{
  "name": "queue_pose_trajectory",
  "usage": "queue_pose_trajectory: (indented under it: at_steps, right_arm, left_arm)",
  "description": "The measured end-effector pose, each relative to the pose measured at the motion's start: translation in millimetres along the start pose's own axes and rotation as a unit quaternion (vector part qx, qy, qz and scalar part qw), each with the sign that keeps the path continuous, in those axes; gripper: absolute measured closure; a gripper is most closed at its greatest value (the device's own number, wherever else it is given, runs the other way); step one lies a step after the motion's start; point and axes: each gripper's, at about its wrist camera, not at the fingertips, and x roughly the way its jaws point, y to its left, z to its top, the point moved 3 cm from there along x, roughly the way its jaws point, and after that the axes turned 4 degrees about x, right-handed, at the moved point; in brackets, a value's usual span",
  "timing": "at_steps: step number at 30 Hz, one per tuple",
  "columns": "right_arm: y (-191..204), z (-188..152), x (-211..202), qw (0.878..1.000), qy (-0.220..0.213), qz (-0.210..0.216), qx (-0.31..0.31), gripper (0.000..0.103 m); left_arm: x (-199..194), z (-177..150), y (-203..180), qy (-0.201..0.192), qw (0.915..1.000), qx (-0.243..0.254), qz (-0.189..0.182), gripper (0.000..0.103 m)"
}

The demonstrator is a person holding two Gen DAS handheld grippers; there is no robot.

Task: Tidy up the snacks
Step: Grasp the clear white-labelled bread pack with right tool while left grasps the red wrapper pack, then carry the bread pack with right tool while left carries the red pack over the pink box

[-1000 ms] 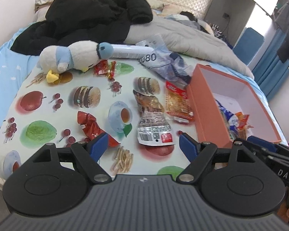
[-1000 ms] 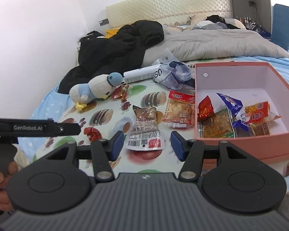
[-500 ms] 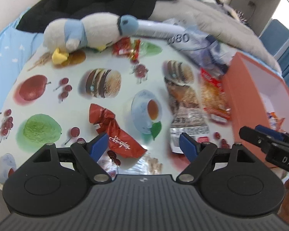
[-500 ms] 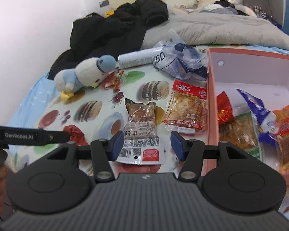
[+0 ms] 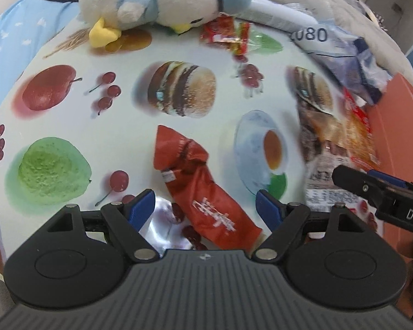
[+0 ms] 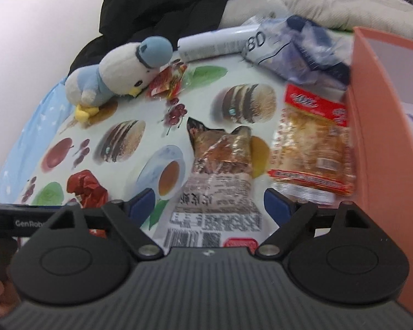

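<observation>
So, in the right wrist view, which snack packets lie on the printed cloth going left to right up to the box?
Crumpled red packet → brown packet with the barcode → orange pastry packet → salmon box.

Both claws dropped closer over their packets; right claw (image 6: 208,205) just widened.

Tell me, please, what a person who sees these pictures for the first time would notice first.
Probably the plush penguin lying at the far edge of the cloth printed with food pictures. Next, the snacks: a red packet lies between the open fingers of the left gripper, and a clear packet with brown food between those of the right gripper, whose jaws have just opened wider. An orange box stands at the right.
</observation>
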Motion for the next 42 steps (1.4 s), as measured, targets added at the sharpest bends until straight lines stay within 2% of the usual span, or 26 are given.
queue_pose_trajectory:
  at_steps: [3, 5, 7, 11, 15, 17, 19, 25, 31, 34, 42]
  right_arm:
    - [2.7, 3.5, 14.3, 1.0, 0.0, -0.005, -0.002, 0.015]
    - [2.8, 4.9, 24.6, 1.0, 0.003, -0.026, 0.001, 0.015]
    - [3.7, 5.5, 34.5, 0.999, 0.009, -0.035, -0.007, 0.015]
    - [5.3, 5.0, 46.5, 0.999, 0.013, -0.046, -0.021, 0.015]
    - [6.1, 0.4, 55.5, 0.998, 0.017, -0.046, -0.029, 0.016]
    - [7.2, -1.4, 55.3, 0.998, 0.014, -0.046, -0.032, 0.021]
    - [10.8, -1.5, 51.1, 0.998, 0.002, -0.05, -0.044, 0.036]
    - [15.5, -1.6, 41.4, 0.997, 0.011, -0.044, -0.062, 0.046]
    - [17.4, -5.2, 13.6, 0.997, -0.001, -0.043, -0.062, 0.048]
    - [10.5, -8.7, -3.3, 0.998, -0.007, -0.049, -0.04, 0.049]
    - [7.6, -25.1, -55.3, 0.996, -0.033, -0.072, -0.027, 0.049]
  left_arm:
    - [8.2, 2.7, 3.0, -0.008, 0.9999, -0.005, 0.004, 0.021]
    - [13.2, 4.6, 3.2, -0.013, 0.9999, -0.002, 0.01, 0.022]
    - [16.2, 6.4, 4.1, -0.018, 0.9996, -0.003, 0.02, 0.031]
    - [19.1, 10.7, 5.6, -0.033, 0.9992, -0.012, 0.019, 0.04]
    - [21.7, 15.0, 3.6, -0.038, 0.9991, -0.004, 0.018, 0.057]
    - [20.4, 16.1, 4.2, -0.037, 0.9992, -0.011, 0.009, 0.057]
    - [16.7, 15.2, 2.9, -0.039, 0.9992, -0.009, 0.008, 0.058]
    - [-1.8, 10.5, -4.9, -0.042, 0.9991, -0.001, 0.001, 0.061]
    - [-25.0, -2.4, -18.0, -0.047, 0.9988, 0.012, -0.011, 0.063]
    - [-37.5, -10.9, -25.3, -0.051, 0.9983, 0.019, -0.018, 0.063]
    - [-79.1, -24.6, -38.2, -0.068, 0.9963, 0.04, -0.034, 0.063]
